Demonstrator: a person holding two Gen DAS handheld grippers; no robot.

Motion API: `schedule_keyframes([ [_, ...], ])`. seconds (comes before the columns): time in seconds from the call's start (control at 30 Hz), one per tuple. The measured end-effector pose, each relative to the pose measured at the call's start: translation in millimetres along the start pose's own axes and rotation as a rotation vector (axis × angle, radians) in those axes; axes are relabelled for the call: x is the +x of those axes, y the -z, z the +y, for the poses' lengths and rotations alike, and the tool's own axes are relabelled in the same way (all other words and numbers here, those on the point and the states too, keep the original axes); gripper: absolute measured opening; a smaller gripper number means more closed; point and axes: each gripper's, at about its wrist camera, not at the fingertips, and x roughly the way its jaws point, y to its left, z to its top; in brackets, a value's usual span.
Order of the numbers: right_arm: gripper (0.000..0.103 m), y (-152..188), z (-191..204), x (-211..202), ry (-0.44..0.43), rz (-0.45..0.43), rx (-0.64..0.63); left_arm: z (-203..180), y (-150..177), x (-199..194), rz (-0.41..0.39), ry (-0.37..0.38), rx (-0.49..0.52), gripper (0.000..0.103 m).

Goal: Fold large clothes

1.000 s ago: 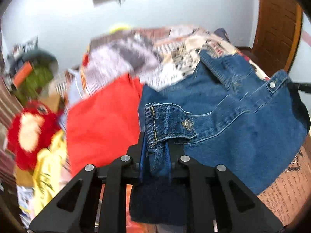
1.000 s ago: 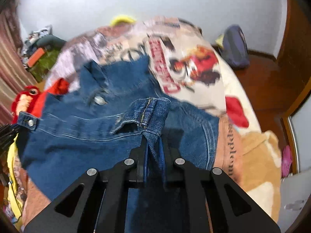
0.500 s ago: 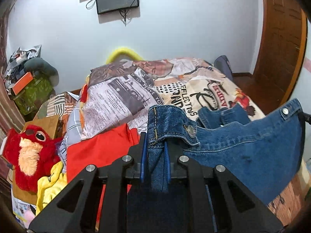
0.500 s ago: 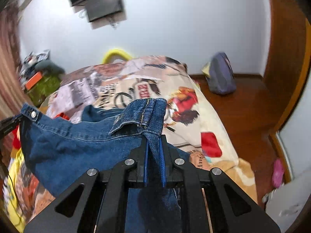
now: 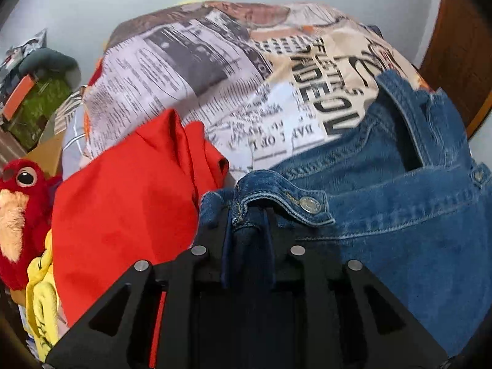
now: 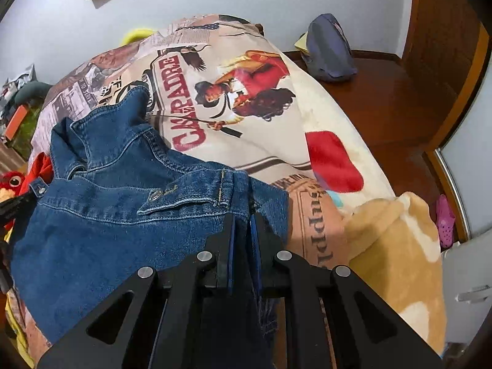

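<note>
A blue denim jacket (image 5: 399,215) lies spread on the printed bedspread (image 5: 215,70), collar pointing away from me. My left gripper (image 5: 247,218) is shut on its hem corner by a metal button. My right gripper (image 6: 243,221) is shut on the opposite hem corner of the jacket (image 6: 123,215). The left gripper's tip shows at the left edge of the right wrist view (image 6: 12,207).
A red garment (image 5: 123,203) lies left of the jacket, with a yellow cloth (image 5: 43,301) and a red plush toy (image 5: 18,209) beside it. A tan blanket (image 6: 396,261) lies at the bed's right edge. A blue bag (image 6: 329,49) sits on the wooden floor.
Both grippers have come down from a raised hold. The jacket, hanging in the air half a second ago, now lies flat on the bed.
</note>
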Motion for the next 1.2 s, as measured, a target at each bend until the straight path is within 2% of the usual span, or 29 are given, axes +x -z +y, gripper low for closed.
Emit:
schedule_keyframes([
  [0.13,0.009,3,13,-11,0.058,0.015,-0.042,-6,3,-14,0.000,-0.025,0.035,0.024],
  [0.27,0.013,7,37,-31,0.029,0.009,-0.100,-11,7,-42,-0.026,-0.017,0.063,0.036],
  [0.33,0.022,9,52,-46,0.017,-0.024,-0.130,-15,10,-60,-0.063,-0.022,0.084,0.044],
  [0.43,0.048,14,73,-68,-0.006,-0.082,-0.160,-23,15,-89,-0.114,0.001,0.108,0.053],
  [0.57,0.055,19,105,-86,-0.049,-0.122,-0.203,-32,23,-121,-0.168,0.043,0.113,0.062],
  [0.63,0.069,21,118,-88,-0.062,-0.118,-0.196,-36,26,-131,-0.186,0.061,0.109,0.067],
  [0.7,0.074,24,129,-89,-0.097,-0.111,-0.174,-41,31,-138,-0.193,0.084,0.106,0.071],
  [0.87,0.075,34,153,-77,-0.139,-0.066,-0.173,-57,46,-128,-0.154,0.102,0.130,0.075],
  [1.07,0.075,51,168,-42,-0.093,0.004,-0.226,-66,60,-98,-0.072,0.134,0.114,0.075],
  [1.13,0.075,57,167,-30,-0.068,0.041,-0.239,-68,66,-86,-0.045,0.123,0.118,0.075],
  [1.2,0.075,62,162,-18,-0.030,0.071,-0.253,-69,74,-73,-0.028,0.080,0.124,0.086],
])
